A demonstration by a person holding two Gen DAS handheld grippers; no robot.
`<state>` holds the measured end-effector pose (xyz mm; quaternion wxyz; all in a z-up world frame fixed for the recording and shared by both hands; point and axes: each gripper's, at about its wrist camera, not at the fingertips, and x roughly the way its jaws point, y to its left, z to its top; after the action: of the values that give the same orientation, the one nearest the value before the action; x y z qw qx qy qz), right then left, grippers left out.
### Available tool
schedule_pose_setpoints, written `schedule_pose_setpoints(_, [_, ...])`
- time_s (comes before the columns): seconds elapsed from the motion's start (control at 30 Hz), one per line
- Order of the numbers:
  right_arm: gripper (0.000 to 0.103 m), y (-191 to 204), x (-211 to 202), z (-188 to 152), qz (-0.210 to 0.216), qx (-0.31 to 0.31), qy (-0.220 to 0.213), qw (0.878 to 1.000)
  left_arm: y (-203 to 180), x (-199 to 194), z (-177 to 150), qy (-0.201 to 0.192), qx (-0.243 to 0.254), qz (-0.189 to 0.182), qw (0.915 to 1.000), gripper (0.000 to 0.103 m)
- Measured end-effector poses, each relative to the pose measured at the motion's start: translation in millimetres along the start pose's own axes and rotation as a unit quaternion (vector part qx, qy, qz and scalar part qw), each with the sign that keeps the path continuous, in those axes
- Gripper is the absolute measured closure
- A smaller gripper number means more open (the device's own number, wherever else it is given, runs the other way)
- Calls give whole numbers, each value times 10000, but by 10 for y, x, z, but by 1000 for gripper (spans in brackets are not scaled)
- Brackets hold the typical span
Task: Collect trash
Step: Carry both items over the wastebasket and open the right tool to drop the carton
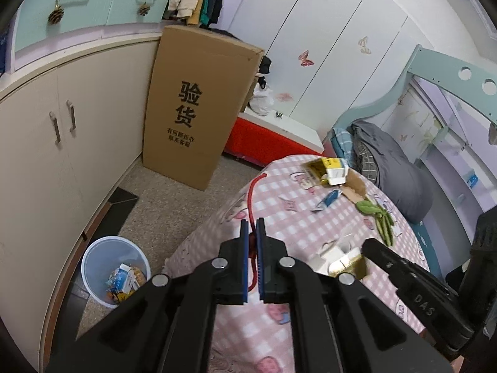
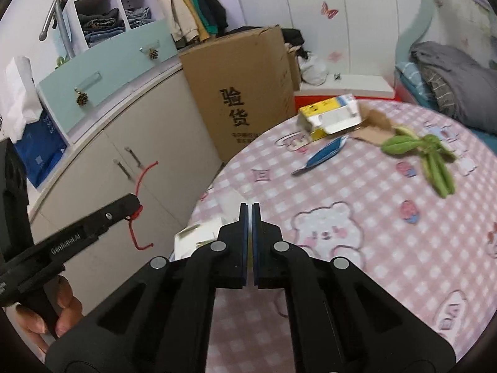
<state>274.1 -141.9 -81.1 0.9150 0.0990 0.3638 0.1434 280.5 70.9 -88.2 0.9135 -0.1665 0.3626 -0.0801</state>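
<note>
My left gripper (image 1: 253, 222) is clamped down on a red string (image 1: 251, 199), the thin cord pinched between the blue pads with one end poking up past the tips and the rest looping down between the fingers. From the right wrist view you can see the same string (image 2: 140, 208) dangling off the table edge, kinked and a bit frayed. My right gripper (image 2: 247, 206) is squeezed closed with barely a sliver between the pads, and I don't see anything in it.

Everything sits relative to the round table (image 2: 357, 217) with its pink checkered cloth and cartoon bears. On the far side of the table there's a yellow and white carton (image 2: 332, 118), crushed and open, next to a torn scrap of brown cardboard (image 2: 372, 124). A blue wrapper (image 2: 323, 154) lies flat just in front of the carton, and floppy green leaves (image 2: 425, 152) lie to its right. Right under my right gripper's tips, at the near edge of the table, is some white and gold packaging (image 2: 198, 236), though it's blurry so I'm not sure what it is.

Down on the floor left of the table is a pale blue plastic bin (image 1: 115, 275) with wrappers already in it. A tall cardboard box (image 1: 198, 105) leans against the cupboards beyond the table.
</note>
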Motion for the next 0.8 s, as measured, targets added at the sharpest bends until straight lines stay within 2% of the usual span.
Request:
schedule_pose_setpoints(0.1, [100,-10,152,-49,191,191,248,9993,90,55,-24,64,-34,-6,10000,99])
schedule_pose_setpoints(0.17, [100,-14,197,-77,136,212,290,9993,115,98,-51,114,-39,-20,9999,99])
schedule_pose_setpoints(0.23, [93,-23,197,-99,158,273,276,9991,143,138,-79,155,-48,-3,9999,99])
schedule_pose_setpoints(0.27, [68,-18,189,-106,150,278,256,9992,153,149,-87,156,-55,12,9999,99])
schedule_pose_setpoints(0.3, [30,-9,182,-108,108,260,240,9993,165,151,-100,147,-71,28,9999,99])
schedule_pose_setpoints(0.4, [28,131,177,-129,-183,-122,138,9997,228,124,-95,66,-149,107,9998,99])
schedule_pose_setpoints(0.5, [25,300,246,-144,-160,-436,213,9987,308,89,-81,-17,-222,232,9995,99])
schedule_pose_setpoints(0.6, [20,466,378,-159,-365,-851,301,9953,396,52,-83,-68,-257,366,9990,99])
schedule_pose_setpoints(0.73, [20,498,582,-157,-425,-960,509,9932,497,55,-63,-21,-301,416,9987,99])
schedule_pose_setpoints(0.8, [29,492,672,-152,-512,-964,621,9921,535,61,-62,0,-327,448,9985,99])
